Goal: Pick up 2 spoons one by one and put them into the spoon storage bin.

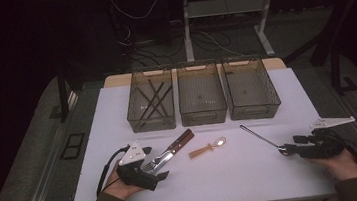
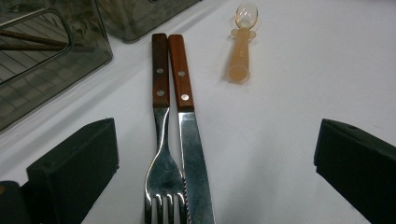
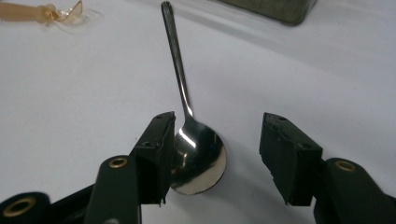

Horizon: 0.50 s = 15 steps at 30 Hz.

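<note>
The fork (image 2: 164, 177) and knife (image 2: 194, 158) tips run off the bottom edge of the left gripper view, between the wide-open, empty jaws of the left gripper (image 1: 155, 172). The shiny metal spoon (image 3: 198, 154) lies on the white table (image 1: 234, 175); the right gripper (image 3: 215, 158) is half open around its bowl, one pad touching it, not clamped.

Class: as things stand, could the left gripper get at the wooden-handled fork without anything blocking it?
Probably yes: the fork already lies between the left gripper's open jaws, though the knife lies against it and may be gripped too.
</note>
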Available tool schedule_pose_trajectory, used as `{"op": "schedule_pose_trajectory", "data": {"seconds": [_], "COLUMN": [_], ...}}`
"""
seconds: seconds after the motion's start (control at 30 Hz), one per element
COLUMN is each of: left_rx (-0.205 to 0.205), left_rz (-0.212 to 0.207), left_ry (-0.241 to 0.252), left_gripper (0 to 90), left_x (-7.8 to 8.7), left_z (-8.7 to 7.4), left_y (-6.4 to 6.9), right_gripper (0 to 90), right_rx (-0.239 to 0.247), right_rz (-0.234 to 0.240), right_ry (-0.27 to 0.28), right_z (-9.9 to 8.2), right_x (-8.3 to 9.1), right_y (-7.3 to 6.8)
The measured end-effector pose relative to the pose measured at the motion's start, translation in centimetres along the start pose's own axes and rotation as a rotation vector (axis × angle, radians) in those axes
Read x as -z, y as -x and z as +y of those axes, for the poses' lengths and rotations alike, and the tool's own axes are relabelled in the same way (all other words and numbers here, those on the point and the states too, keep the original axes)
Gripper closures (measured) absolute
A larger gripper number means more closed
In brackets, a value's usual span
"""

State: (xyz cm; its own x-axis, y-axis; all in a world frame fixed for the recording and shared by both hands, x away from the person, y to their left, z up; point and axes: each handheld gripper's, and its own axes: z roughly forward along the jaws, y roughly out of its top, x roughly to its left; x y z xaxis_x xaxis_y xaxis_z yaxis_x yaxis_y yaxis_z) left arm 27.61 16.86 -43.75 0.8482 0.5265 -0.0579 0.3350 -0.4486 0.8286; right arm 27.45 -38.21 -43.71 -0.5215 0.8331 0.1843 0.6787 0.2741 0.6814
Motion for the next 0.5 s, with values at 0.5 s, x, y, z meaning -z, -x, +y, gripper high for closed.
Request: {"op": "schedule_pose_trajectory", "data": {"seconds": [0.5], "left_rx": [-0.009], "left_rz": [-0.002], "left_ry": [-0.001], "left_gripper": [0.0], "left_x": [-0.02], "left_z": [0.04], "left_y": [0.14], "right_gripper": [53.8], "right_rx": [0.023], "right_rz": [0.032], "right_ry": [-0.073], "right_z": [-0.27], "right_x": [-0.89], "right_y": [-0.28]}}
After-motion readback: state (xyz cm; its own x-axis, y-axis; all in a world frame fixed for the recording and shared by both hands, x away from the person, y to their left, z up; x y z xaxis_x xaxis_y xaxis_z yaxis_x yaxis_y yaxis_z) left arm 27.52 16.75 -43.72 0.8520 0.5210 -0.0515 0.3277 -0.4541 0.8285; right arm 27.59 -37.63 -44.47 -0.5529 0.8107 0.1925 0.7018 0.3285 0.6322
